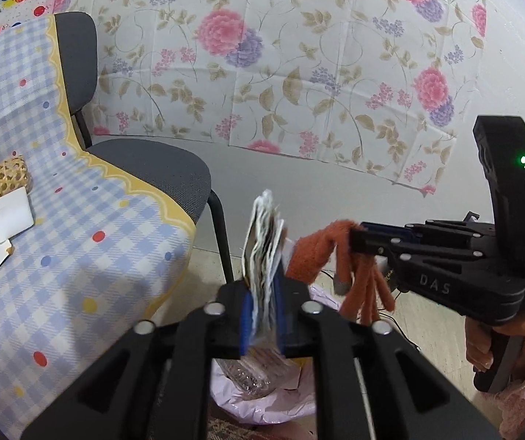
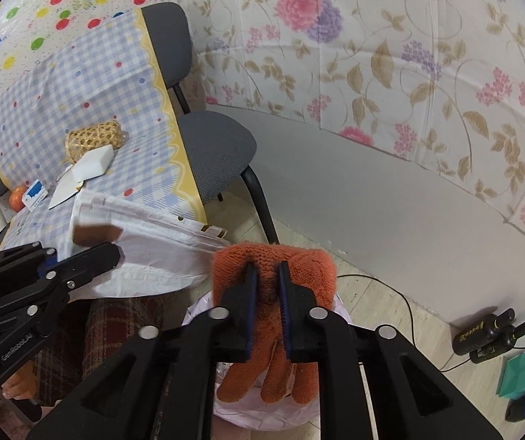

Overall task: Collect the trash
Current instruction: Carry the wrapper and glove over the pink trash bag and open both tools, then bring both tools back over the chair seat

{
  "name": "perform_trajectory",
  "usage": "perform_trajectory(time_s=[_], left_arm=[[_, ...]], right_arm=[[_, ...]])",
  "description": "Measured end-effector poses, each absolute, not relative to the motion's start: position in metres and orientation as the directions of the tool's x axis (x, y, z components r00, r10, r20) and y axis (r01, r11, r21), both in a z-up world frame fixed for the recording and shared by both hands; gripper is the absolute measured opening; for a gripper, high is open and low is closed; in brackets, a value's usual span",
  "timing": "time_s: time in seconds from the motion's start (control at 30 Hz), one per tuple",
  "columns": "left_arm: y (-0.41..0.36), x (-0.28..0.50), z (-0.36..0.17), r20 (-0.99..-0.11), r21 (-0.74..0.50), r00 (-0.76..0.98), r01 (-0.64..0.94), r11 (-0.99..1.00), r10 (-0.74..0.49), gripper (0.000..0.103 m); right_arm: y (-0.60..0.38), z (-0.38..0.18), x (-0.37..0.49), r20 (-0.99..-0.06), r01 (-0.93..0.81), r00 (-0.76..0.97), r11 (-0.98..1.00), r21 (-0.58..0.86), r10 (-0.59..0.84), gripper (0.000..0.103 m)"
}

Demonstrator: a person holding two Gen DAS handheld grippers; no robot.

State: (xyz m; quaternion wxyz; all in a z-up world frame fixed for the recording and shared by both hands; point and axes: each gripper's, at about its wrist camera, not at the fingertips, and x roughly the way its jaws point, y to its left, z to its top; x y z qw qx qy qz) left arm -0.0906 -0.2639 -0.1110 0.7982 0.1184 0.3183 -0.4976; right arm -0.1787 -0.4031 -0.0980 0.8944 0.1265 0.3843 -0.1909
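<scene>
The left gripper [image 1: 262, 315] has its two fingers squeezed tight on a flat white packet [image 1: 264, 242], which stands up on its edge between the blue pads. From the right wrist view the same white packet [image 2: 152, 249] looks wide and flat, with a see-through strip along its top edge and a brown patch near the black fingers of the left gripper [image 2: 90, 253]. The right gripper [image 2: 265, 293] is clamped on an orange glove [image 2: 273, 275], and the glove's fuzzy fingers hang down below the pads. In the left wrist view the right gripper [image 1: 357, 238] comes in from the side with the orange glove [image 1: 321, 256] dangling from its tip, just beside the packet. Both things are held up in the air over a pale pink trash bag [image 1: 280, 399], which is open on the floor below them. Something clear and crinkly lies inside the bag. Beside them is a grey chair [image 1: 145, 168], partly covered by a blue checked cloth [image 1: 60, 220] with coloured dots. On the cloth lie a small woven basket [image 2: 91, 139] on its side and a white block [image 2: 93, 163] touching it, with a white card [image 2: 66, 187] near them. Two dark bottles [image 2: 489, 333] stand on the floor by the wall.
</scene>
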Motion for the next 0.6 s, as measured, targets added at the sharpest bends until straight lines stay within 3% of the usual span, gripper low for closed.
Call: perform_trajectory(time_s=[0.07,0.37,0.6], left_arm=[[-0.265,-0.088,-0.109,-0.624,-0.133,0.306,0.865,0.484,-0.719,0.042],[-0.234,-0.082,-0.083,-0.556,-0.095,0.422,0.824,0.559,-0.716,0.042],[-0.203,-0.073,-0.076,-0.552,-0.093,0.479,0.778,0.622,-0.682,0.043]], right_arm=[[-0.406,-0.100,-0.177,-0.743,0.451,0.623,0.888,0.085,-0.245,0.041],[-0.401,-0.071,-0.187,-0.668,0.459,0.689,0.883,0.102,-0.281,0.041],[-0.379,-0.055,-0.173,-0.633,0.396,0.734,0.913,0.104,-0.246,0.041]])
